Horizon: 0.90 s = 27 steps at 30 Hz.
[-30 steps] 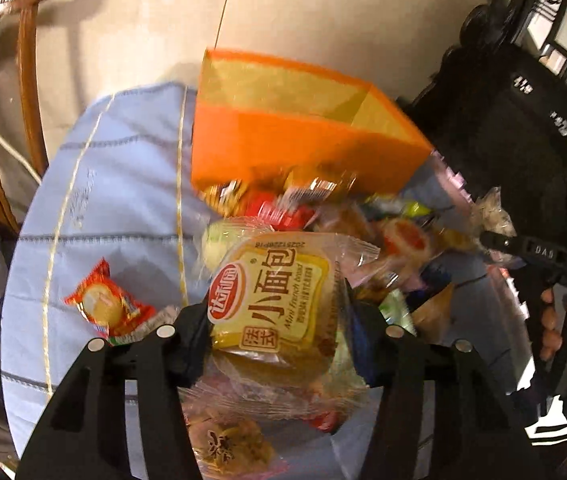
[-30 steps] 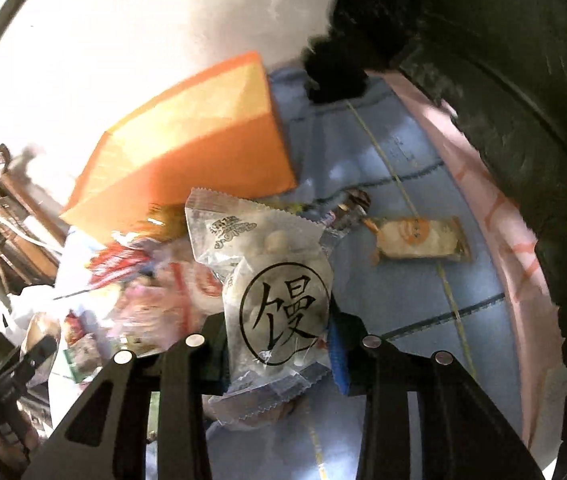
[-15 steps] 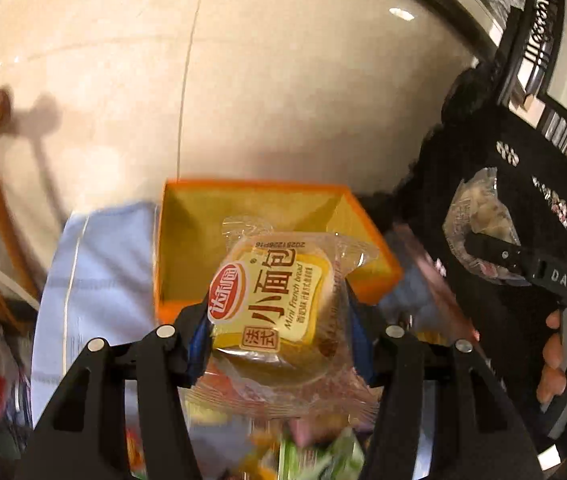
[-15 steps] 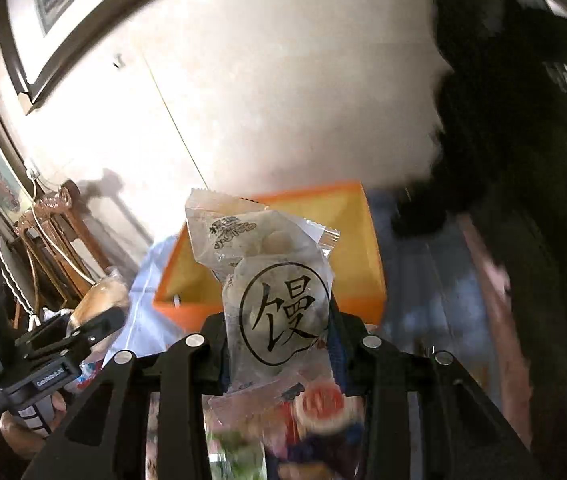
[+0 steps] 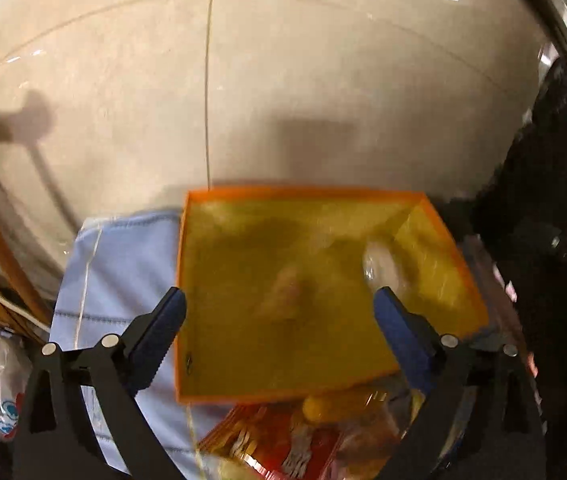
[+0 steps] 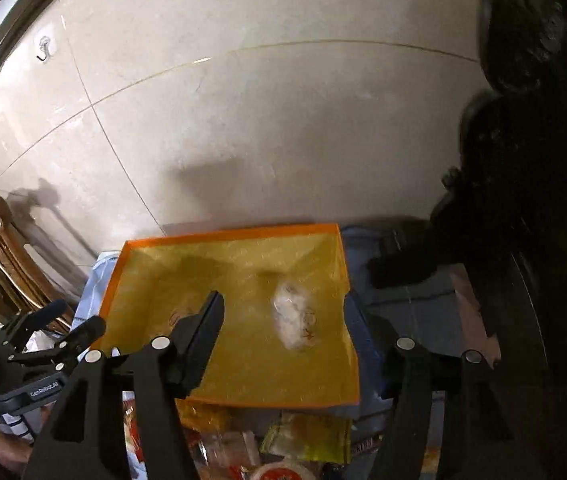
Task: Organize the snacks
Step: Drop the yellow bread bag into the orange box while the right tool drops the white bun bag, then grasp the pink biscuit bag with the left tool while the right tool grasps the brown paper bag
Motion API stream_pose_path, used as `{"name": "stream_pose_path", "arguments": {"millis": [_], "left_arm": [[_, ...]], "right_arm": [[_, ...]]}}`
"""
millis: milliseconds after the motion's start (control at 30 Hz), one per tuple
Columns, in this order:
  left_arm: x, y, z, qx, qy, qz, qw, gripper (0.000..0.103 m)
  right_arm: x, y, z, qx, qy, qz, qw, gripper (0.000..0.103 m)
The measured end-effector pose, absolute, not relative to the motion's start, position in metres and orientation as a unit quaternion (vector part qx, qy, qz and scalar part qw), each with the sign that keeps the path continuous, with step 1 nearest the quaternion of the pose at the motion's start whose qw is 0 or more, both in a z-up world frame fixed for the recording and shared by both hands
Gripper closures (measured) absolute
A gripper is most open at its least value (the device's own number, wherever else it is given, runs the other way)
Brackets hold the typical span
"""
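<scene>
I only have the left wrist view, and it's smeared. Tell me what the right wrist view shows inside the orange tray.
Observer: A white bun packet is in the orange tray, toward its right wall.
Operator: Report the right gripper.
Observer: The right gripper is open over the tray. Its jaws have just been opening and grip nothing.
Operator: Find the bread packet.
Observer: The bread packet peeks out beside that gripper's left finger, in the tray's left half.
</scene>
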State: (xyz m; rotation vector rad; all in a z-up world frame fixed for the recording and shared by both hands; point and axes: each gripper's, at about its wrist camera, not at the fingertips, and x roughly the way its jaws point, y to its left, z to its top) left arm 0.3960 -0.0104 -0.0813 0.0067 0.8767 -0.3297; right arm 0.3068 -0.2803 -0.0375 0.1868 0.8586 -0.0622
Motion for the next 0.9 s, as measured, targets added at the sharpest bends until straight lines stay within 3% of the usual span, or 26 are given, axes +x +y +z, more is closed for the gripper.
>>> {"name": "stream_pose_path", "arguments": {"millis": [133, 200, 500, 633, 900], "left_arm": [[0.351, 0.011, -0.099, -0.002, 0.433, -0.168, 0.886, 0.009], [0.323, 0.025, -0.11, 0.001, 0.436, -0.17, 0.884, 0.009], [0.175, 0.071, -0.169, 0.067, 0.452, -0.151, 0.877, 0.008], [0.136, 0.083, -0.204, 0.093, 0.477, -0.132, 0.864, 0.008], [0.118, 0.081, -0.235, 0.058, 0.504, -0.098, 0.856, 0.008]], "right_arm": [[0.256, -0.271, -0.054, 0.071, 0.423, -0.037, 0.902, 0.039], [0.228, -0.262, -0.064, 0.061, 0.425, -0.035, 0.902, 0.034], [0.093, -0.21, -0.161, -0.034, 0.512, 0.01, 0.858, 0.033], [0.069, -0.191, -0.187, -0.122, 0.514, 0.019, 0.849, 0.033], [0.074, -0.178, -0.204, -0.159, 0.5, 0.025, 0.851, 0.033]]}}
